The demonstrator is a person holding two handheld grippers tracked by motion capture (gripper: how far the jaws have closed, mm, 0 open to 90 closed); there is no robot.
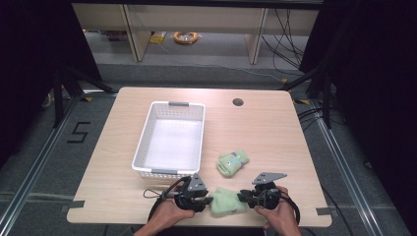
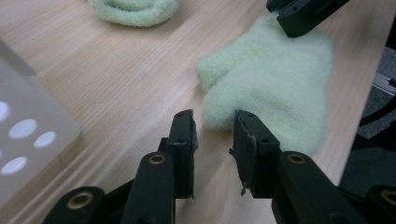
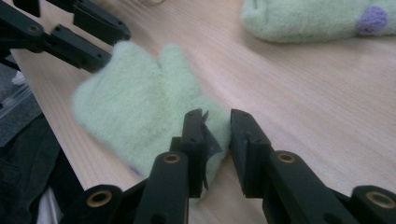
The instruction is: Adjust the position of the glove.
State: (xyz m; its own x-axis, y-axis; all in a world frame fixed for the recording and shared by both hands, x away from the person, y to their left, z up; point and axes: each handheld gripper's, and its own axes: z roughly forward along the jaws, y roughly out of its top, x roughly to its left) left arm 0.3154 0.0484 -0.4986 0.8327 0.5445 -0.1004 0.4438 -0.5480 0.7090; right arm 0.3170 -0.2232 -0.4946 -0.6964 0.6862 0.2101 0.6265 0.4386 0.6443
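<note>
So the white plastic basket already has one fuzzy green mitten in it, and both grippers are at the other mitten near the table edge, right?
Not quite: the high view shows the white plastic basket empty. That fuzzy green mitten lies on the table beside it.

My high view looks forward and down from above the near edge, taking in the whole table [image 1: 255,123] and the floor beyond. My left gripper view sits low and close, facing across the mitten [image 2: 275,88] from its left. My right gripper view faces back across it from its right. All three share that mitten.
</note>
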